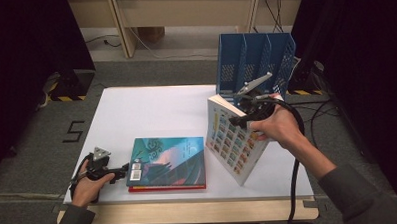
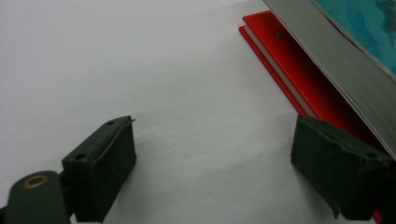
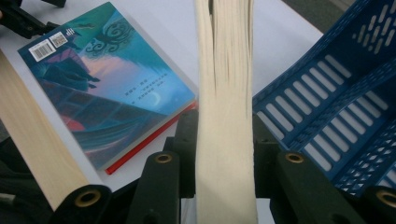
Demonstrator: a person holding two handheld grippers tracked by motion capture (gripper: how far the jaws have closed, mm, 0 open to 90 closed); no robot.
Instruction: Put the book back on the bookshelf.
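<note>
A: At lower left, why does the left claw [image 1: 122, 169] sit beside the teal book [image 1: 168, 160]?

B: Its jaws stand apart, gripping nothing, at the edge of the stack on the table [image 1: 151, 108], probably steadying it.

A: And right of centre?

B: The right claw [image 1: 238, 119] is clamped on the illustrated book [image 1: 233, 141], held tilted, likely bound for the blue file rack [image 1: 254, 60].
</note>
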